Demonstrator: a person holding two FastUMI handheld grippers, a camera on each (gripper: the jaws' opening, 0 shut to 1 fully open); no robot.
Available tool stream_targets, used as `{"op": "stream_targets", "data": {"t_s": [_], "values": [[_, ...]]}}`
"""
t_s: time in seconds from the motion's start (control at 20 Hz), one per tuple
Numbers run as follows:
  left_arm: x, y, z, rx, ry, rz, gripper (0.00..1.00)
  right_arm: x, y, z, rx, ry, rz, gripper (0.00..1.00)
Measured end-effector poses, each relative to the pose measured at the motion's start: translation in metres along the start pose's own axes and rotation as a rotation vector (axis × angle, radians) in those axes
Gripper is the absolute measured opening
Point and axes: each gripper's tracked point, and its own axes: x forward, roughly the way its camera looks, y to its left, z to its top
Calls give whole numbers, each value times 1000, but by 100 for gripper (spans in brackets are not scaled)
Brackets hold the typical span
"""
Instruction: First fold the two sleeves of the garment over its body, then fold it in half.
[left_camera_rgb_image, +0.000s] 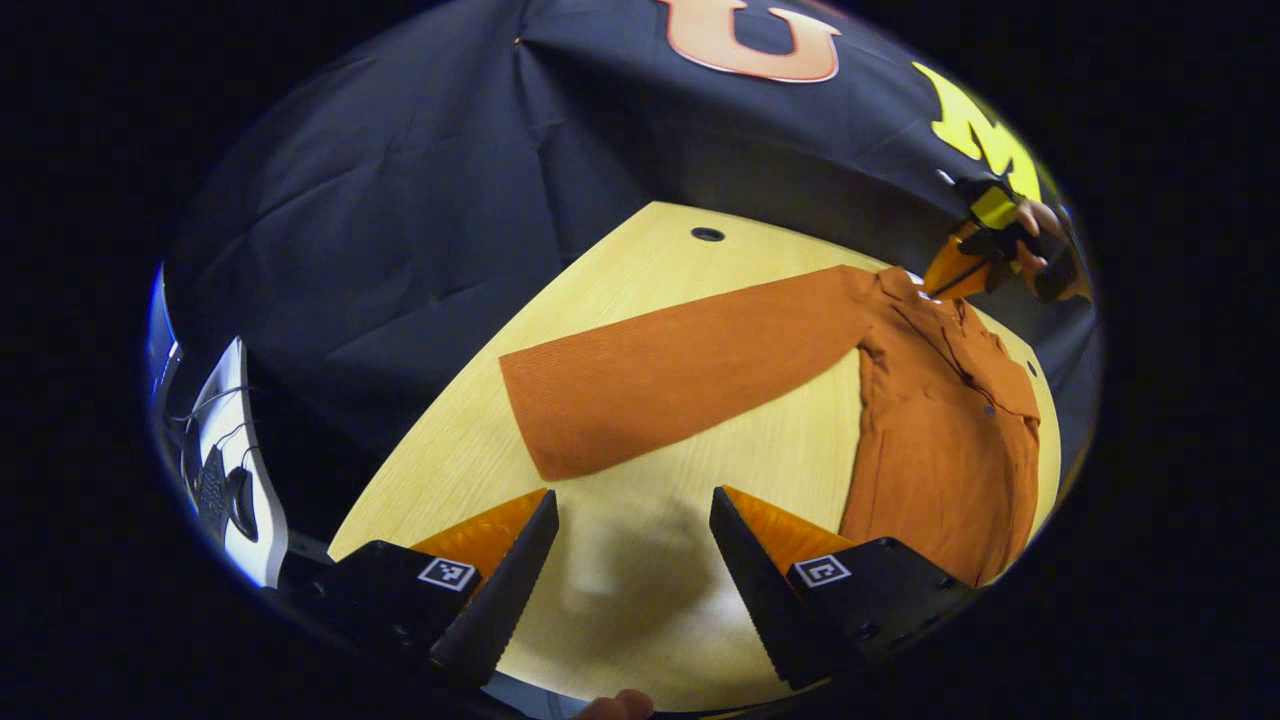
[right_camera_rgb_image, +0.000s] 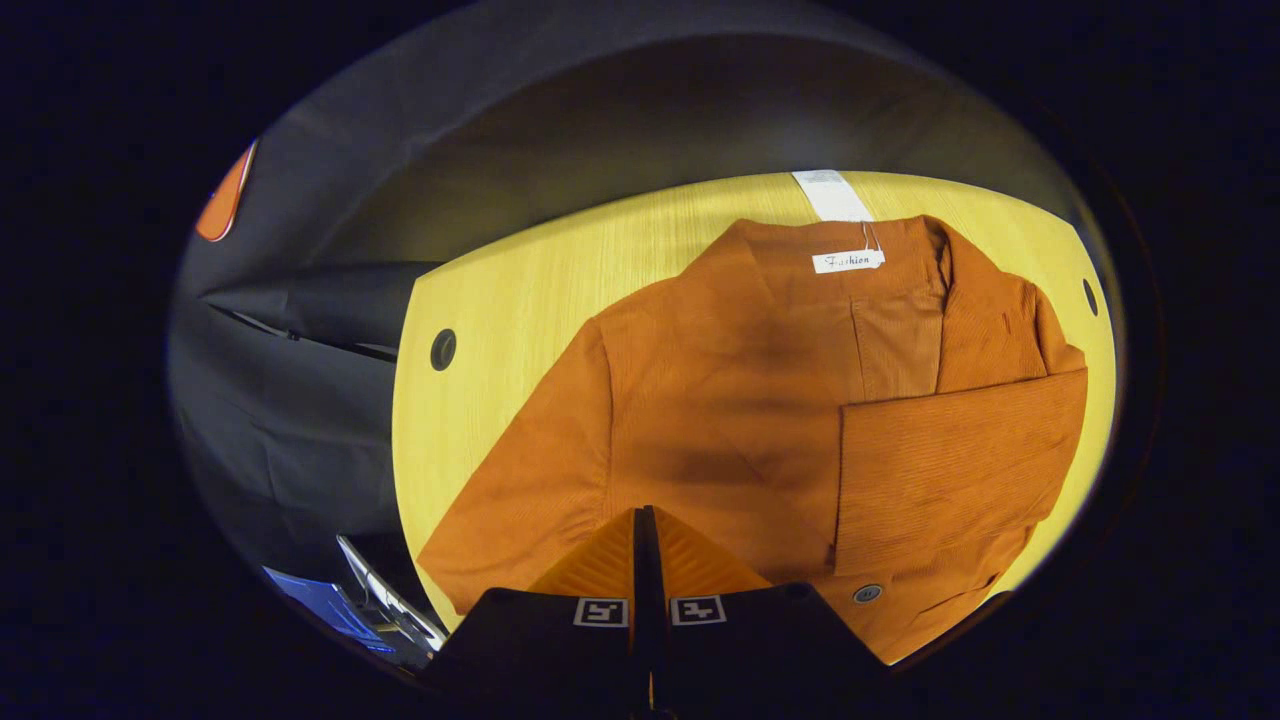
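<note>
An orange button-up garment (left_camera_rgb_image: 940, 440) lies flat on the light wooden table (left_camera_rgb_image: 620, 270). In the left gripper view one sleeve (left_camera_rgb_image: 680, 365) stretches out sideways, its cuff end just ahead of my left gripper (left_camera_rgb_image: 633, 495), which stands open over bare wood. My right gripper (left_camera_rgb_image: 950, 270), held by a hand, is at the garment's far end. In the right gripper view the other sleeve (right_camera_rgb_image: 960, 450) lies folded across the body (right_camera_rgb_image: 740, 400). There my right gripper (right_camera_rgb_image: 640, 515) is shut above the cloth, with nothing seen between its fingers.
The tabletop has round cable holes (left_camera_rgb_image: 707, 234) (right_camera_rgb_image: 443, 349) and a white strip (right_camera_rgb_image: 830, 195) at its far edge. A white stand with cables (left_camera_rgb_image: 225, 470) is off the table's left side. A screen (right_camera_rgb_image: 330, 605) sits beyond the near-left corner.
</note>
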Motion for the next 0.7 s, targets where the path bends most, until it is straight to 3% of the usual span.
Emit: {"op": "stream_targets", "data": {"t_s": [0.2, 0.25, 0.3, 0.4, 0.5, 0.55, 0.7], "values": [[34, 37, 23, -101, 80, 54, 99, -43, -12, -9, 35, -19, 47, 1], [43, 41, 29, -125, 106, 58, 99, -52, -25, -11, 23, -37, 23, 1], [58, 45, 28, -172, 156, 51, 99, -63, -40, -15, 8, -53, 5, 1], [69, 62, 13, -252, 250, 70, 99, -87, -52, -31, -9, -77, 40, 1], [75, 66, 28, -246, 231, 71, 98, -114, -69, -51, -29, -102, 56, 1], [82, 64, 32, -198, 276, 98, 96, -128, -88, -66, -53, -115, 49, 1], [86, 50, 37, -152, 364, 98, 91, -160, -155, -113, -144, -157, -35, 1]]}}
